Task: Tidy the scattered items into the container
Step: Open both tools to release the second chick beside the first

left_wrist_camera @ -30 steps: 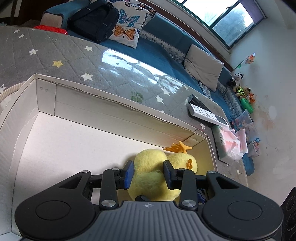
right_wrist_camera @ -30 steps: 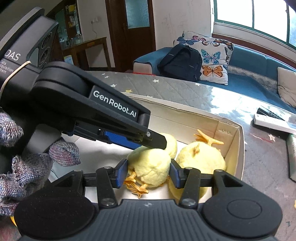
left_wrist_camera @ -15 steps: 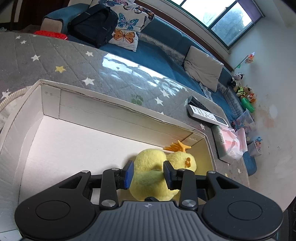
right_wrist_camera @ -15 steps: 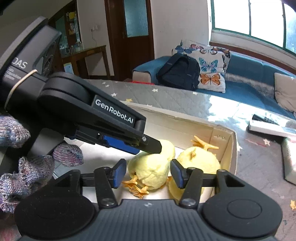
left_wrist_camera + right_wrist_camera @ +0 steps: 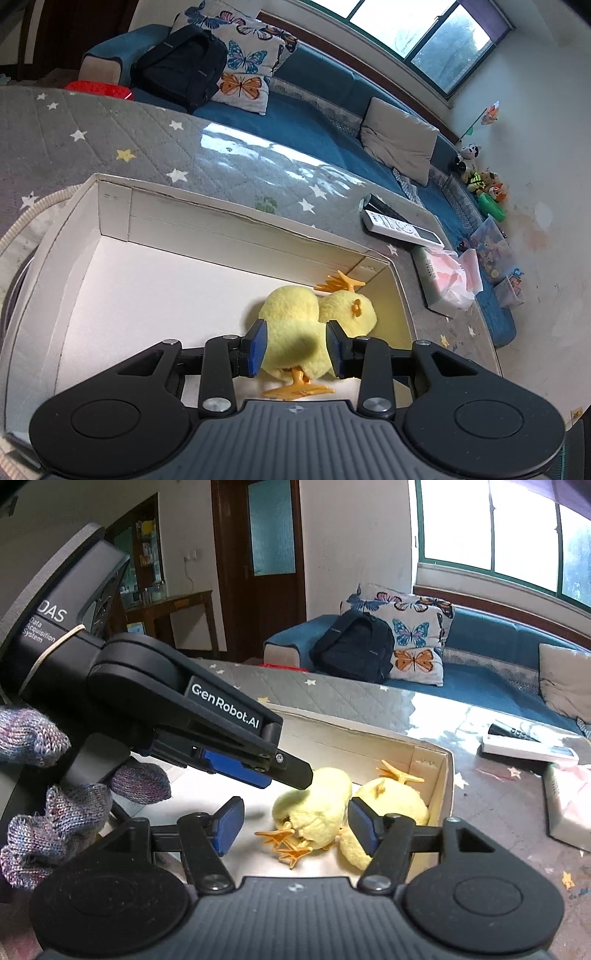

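Note:
Two yellow plush chicks lie side by side in the right end of a white cardboard box (image 5: 221, 236). The nearer chick (image 5: 291, 325) has orange feet toward me; the second chick (image 5: 351, 308) lies behind it by the box corner. My left gripper (image 5: 293, 345) is open, its blue pads either side of the nearer chick and apart from it. My right gripper (image 5: 291, 825) is open wide above the same chick (image 5: 317, 812). The left gripper's body (image 5: 184, 716) crosses the right wrist view from the left, its tip over the chicks.
The box stands on a grey star-patterned quilted surface (image 5: 110, 129). A white remote (image 5: 402, 229) and a tissue pack (image 5: 447, 280) lie right of the box. A blue sofa with a black backpack (image 5: 181, 66) and butterfly pillows runs behind.
Both grippers opened and let go of the chick, which now rests in the box. Both pulled back and up a little; the right jaws opened much wider.

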Tool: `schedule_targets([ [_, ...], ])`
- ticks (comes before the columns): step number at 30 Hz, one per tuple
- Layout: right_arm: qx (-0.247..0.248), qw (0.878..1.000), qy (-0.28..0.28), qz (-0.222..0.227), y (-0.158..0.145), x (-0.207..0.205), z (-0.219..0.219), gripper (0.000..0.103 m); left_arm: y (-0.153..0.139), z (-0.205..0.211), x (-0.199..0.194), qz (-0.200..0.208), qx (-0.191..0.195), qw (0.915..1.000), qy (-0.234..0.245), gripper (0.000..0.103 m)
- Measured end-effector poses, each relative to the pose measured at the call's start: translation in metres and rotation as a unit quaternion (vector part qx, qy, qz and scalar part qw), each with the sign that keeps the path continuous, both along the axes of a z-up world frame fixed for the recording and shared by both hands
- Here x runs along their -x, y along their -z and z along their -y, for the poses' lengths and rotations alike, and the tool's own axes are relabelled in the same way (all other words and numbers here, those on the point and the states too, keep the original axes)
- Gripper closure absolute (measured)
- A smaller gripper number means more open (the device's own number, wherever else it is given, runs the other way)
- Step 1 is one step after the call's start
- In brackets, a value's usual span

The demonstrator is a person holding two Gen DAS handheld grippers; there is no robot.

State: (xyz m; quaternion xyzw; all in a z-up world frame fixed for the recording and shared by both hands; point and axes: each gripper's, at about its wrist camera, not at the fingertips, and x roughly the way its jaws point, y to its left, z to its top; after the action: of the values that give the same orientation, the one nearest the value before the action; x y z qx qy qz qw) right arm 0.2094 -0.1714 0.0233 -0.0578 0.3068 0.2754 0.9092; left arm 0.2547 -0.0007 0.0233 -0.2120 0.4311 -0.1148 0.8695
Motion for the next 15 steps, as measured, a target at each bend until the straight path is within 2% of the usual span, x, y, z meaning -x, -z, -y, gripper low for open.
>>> schedule_targets([
  [11,-0.015,1.0,-0.01,0.022,-0.01,0.034,0.004,0.034,-0.012,0.003,0.035,0.018,-0.013,0.9997,0.003,0.066],
  [15,-0.019,0.999,-0.011,0.032,-0.012,0.05,0.006,0.029,-0.018,0.002,0.052,0.031,-0.019,0.9993,0.006,0.066],
])
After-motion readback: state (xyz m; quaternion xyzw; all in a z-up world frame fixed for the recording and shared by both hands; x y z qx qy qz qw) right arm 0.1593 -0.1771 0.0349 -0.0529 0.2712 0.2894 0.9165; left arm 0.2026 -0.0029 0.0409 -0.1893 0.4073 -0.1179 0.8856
